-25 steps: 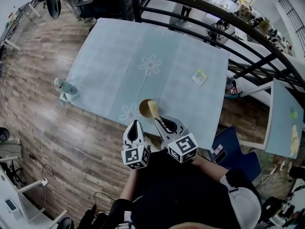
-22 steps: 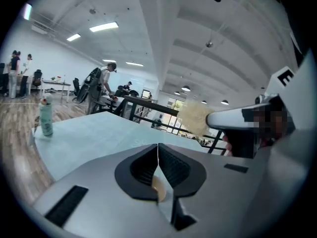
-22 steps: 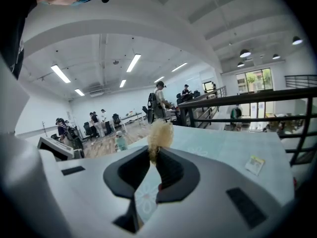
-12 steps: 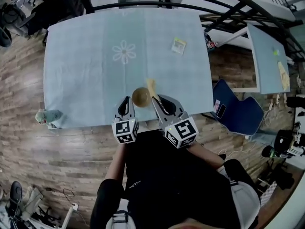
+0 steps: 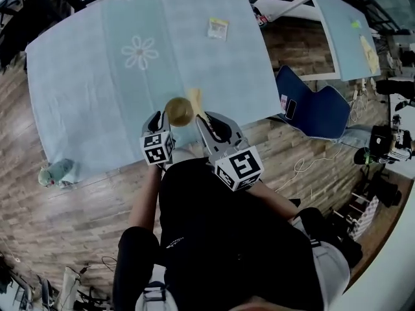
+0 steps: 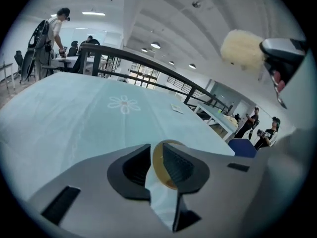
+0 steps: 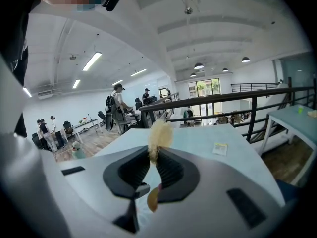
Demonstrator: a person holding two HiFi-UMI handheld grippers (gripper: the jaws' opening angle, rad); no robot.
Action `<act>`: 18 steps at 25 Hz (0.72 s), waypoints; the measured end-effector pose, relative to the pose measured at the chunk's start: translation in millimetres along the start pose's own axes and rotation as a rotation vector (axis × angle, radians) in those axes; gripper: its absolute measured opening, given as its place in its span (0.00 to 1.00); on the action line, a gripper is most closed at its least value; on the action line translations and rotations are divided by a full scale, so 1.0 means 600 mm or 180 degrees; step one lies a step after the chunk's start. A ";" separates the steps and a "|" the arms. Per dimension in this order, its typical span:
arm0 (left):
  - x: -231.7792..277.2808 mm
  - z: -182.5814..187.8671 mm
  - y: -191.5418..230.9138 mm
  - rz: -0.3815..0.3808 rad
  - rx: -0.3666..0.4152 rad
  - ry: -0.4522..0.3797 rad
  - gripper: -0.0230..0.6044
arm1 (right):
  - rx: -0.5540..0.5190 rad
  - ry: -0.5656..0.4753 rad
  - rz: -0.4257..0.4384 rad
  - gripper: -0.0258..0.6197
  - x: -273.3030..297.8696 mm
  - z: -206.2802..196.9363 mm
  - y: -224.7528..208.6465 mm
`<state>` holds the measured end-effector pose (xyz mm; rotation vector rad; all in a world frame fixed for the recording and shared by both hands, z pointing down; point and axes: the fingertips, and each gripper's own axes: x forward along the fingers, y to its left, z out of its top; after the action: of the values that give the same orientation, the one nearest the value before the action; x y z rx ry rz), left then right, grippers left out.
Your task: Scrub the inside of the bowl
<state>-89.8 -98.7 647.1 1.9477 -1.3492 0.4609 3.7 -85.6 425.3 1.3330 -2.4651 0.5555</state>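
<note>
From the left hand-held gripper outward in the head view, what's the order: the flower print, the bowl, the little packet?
1. Bowl, gripped by the left hand-held gripper.
2. Flower print, mid-table.
3. Packet, far side, to the right.

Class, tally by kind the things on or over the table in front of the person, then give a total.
grippers: 2 (left gripper, right gripper)
bowl: 1
scrub brush: 1
paper packet: 1
total: 5
</note>
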 end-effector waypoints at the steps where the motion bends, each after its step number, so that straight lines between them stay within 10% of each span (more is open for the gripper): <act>1: 0.006 -0.008 0.003 -0.0018 -0.0055 0.0051 0.17 | 0.0005 0.0018 -0.0017 0.11 0.000 -0.004 0.001; 18: 0.067 -0.058 0.011 -0.0051 -0.0357 0.0564 0.10 | 0.0090 0.0158 -0.0167 0.11 -0.005 -0.024 -0.012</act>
<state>-76.3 -101.7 698.7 1.7812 -1.2200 0.5258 12.3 -80.5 438.0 1.3735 -2.3838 0.6057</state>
